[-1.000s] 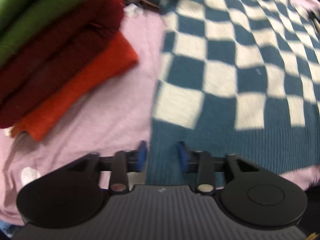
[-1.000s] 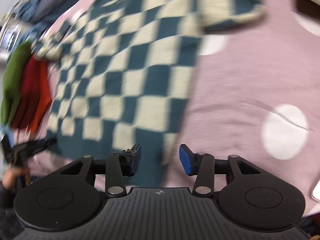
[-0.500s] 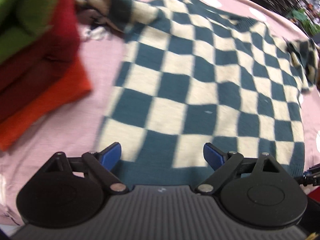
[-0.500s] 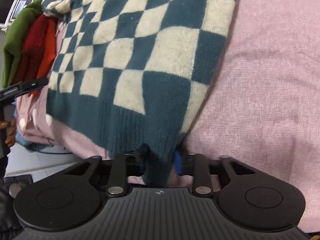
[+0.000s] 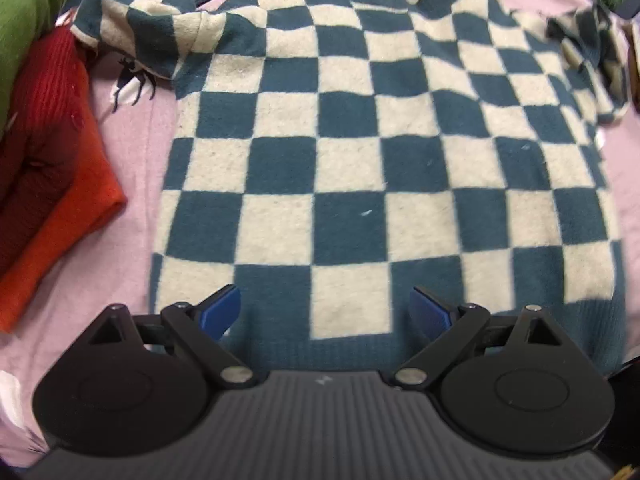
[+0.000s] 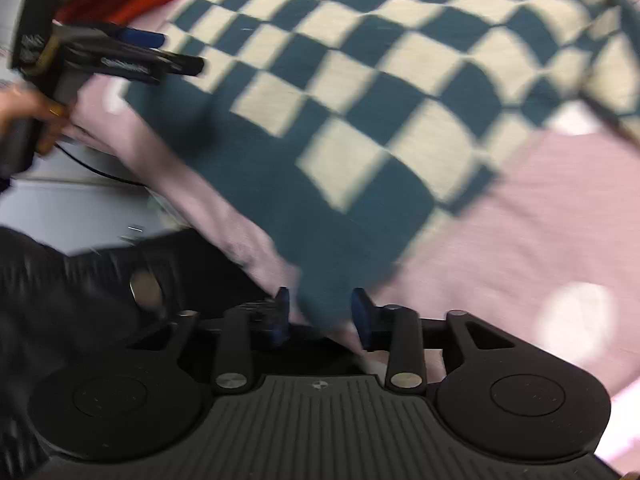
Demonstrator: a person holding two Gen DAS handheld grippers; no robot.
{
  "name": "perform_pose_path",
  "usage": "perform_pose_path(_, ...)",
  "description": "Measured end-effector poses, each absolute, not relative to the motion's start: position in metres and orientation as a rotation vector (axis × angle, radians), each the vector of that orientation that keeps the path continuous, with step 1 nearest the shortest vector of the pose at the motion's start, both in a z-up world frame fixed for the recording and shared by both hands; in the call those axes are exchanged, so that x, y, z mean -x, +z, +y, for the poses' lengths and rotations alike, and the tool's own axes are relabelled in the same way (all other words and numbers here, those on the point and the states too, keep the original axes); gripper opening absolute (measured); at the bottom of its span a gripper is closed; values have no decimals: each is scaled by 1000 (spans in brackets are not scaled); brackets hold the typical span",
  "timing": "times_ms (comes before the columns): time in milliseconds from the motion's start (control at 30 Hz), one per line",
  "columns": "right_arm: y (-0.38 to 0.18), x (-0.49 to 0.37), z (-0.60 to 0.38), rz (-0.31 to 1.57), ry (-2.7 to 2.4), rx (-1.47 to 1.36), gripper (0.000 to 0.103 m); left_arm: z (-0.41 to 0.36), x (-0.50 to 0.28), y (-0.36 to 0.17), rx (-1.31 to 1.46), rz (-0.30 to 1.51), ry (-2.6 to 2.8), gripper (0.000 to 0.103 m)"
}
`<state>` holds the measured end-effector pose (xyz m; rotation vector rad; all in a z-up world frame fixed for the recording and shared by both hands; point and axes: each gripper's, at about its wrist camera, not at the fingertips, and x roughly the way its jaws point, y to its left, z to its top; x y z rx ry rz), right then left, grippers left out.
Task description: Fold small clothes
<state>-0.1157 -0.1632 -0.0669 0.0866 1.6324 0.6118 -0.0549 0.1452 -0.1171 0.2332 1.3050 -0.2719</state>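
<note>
A teal and cream checkered sweater (image 5: 360, 152) lies flat on the pink cloth, hem toward me, both sleeves bunched at the far corners. My left gripper (image 5: 326, 312) is open and empty, hovering over the middle of the hem; it also shows in the right wrist view (image 6: 132, 52) at the left. My right gripper (image 6: 320, 312) has the sweater's (image 6: 360, 92) right hem corner between its fingers, which stand a little apart. That view is blurred.
A stack of folded clothes, green, dark red and orange (image 5: 44, 152), sits left of the sweater. The pink dotted cloth (image 5: 120, 264) covers the table. The table's front edge and the person's dark clothing (image 6: 80, 280) lie at the lower left.
My left gripper opened, let go of the hem and moved to its middle. My right gripper closed on the right hem corner, then its fingers parted somewhat as it swung round.
</note>
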Motion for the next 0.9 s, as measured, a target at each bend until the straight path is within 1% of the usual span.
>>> perform_pose_path(100,-68,109,-180,1562,496,-190,59,154,54,-125,-279,1317,-209,92)
perform_pose_path(200,-61,101,-200,1421,435,-265,59,166,51,-131,-208,1326,-173,92)
perform_pose_path(233,-62,100,-203,1401,427,-292,59,167,50,-133,-192,1330,-168,92)
perform_pose_path(333,-76,96,-196,1406,435,-247,59,157,49,-147,-243,1350,-170,92)
perform_pose_path(367,-82,95,-192,1408,438,-216,59,152,50,-152,-277,1358,-168,96)
perform_pose_path(400,-89,94,-188,1417,433,-182,58,148,50,-155,-299,1351,-156,103)
perform_pose_path(500,-109,92,-189,1483,373,-142,59,146,48,-157,-274,1351,-120,103)
perform_pose_path(533,-112,92,-190,1478,365,-152,59,148,46,-158,-249,1364,-104,103)
perform_pose_path(633,-109,93,-191,1468,386,-141,60,156,43,-158,-189,1386,-90,103)
perform_pose_path(733,-101,91,-194,1460,391,-134,60,157,42,-153,-193,1396,-97,103)
perform_pose_path(800,-92,94,-190,1392,400,-118,60,155,40,-143,-181,1375,-106,102)
perform_pose_path(900,-70,90,-199,1303,368,-107,66,144,36,-121,-123,1322,-150,103)
